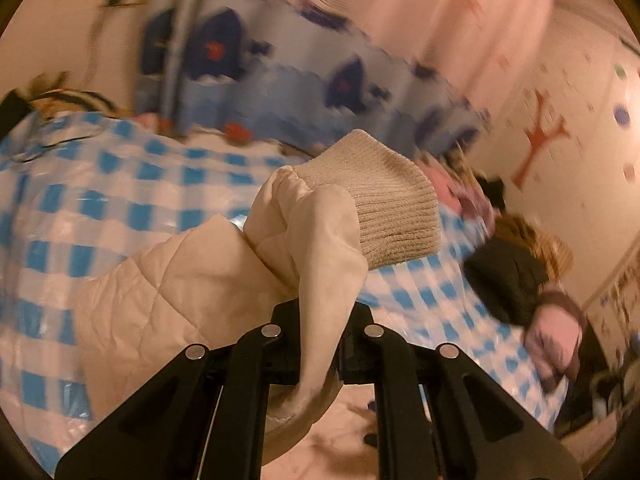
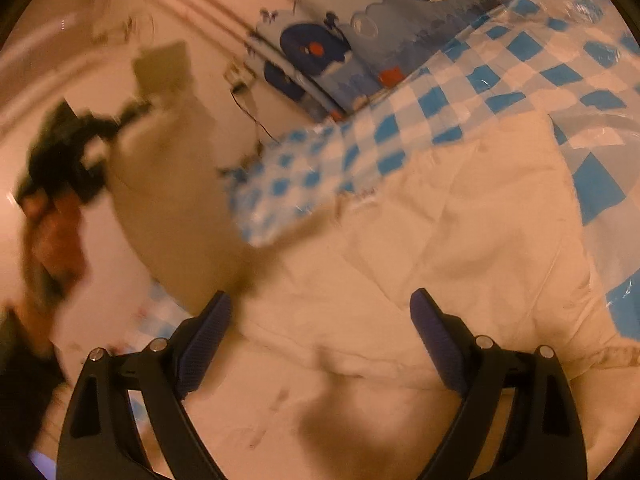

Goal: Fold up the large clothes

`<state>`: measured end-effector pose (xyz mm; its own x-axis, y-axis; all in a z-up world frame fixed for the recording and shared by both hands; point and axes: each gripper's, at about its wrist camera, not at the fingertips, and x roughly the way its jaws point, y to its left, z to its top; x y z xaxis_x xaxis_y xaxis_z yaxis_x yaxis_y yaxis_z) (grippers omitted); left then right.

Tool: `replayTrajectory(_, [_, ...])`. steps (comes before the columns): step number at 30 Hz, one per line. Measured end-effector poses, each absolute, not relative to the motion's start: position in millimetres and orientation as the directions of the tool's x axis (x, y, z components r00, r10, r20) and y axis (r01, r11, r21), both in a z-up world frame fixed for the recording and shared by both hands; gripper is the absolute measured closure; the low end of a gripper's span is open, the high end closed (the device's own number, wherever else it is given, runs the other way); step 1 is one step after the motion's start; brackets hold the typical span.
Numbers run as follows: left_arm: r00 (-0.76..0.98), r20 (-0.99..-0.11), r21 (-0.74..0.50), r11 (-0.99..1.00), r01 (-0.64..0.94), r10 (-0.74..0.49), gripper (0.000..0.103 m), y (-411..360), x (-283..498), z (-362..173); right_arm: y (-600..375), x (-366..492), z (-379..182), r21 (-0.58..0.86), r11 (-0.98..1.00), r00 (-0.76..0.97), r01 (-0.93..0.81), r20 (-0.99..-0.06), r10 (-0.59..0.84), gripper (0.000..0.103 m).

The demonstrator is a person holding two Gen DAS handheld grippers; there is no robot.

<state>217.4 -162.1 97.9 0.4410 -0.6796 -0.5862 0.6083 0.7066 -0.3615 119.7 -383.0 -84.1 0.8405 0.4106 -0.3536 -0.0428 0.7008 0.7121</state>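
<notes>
Between the left hand-held gripper (image 1: 320,344) pads, cream jacket sleeve (image 1: 320,248) clamped, right hand-held gripper (image 2: 320,340) spread above jacket.

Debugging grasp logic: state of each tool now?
Left tool: closed on the cream jacket sleeve.
Right tool: open, holding nothing, above the jacket.

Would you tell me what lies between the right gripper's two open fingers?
Only the cream quilted jacket, spread on the blue checked cover. The right gripper hangs open above it, pads touching nothing, as the right wrist view shows.
</notes>
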Motion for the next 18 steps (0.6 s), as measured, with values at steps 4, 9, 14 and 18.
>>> replayTrajectory(4, [0.349, -0.629, -0.348, 0.654, 0.672, -0.694, 0.095, -205.0, 203.2, 63.9, -417.7, 115.4, -90.5, 0.825, 0.564, 0.853, -0.042, -0.264, 0.45, 0.015])
replayTrajectory(9, [0.235, -0.678, -0.364, 0.596, 0.716, -0.696, 0.095, -242.6, 192.5, 8.1, -441.4, 117.8, -102.2, 0.904, 0.424, 0.855, -0.057, -0.175, 0.489, 0.015])
replayTrajectory(14, [0.184, -0.69, -0.396, 0.579, 0.713, -0.699, 0.095, -254.2, 191.2, -34.3, -448.2, 121.8, -107.6, 0.933, 0.352, 0.852, -0.079, -0.12, 0.51, 0.015])
replayTrajectory(18, [0.176, -0.698, -0.39, 0.575, 0.719, -0.694, 0.095, -263.4, 186.8, -53.6, -454.6, 119.0, -111.6, 0.948, 0.306, 0.857, -0.086, -0.087, 0.509, 0.015])
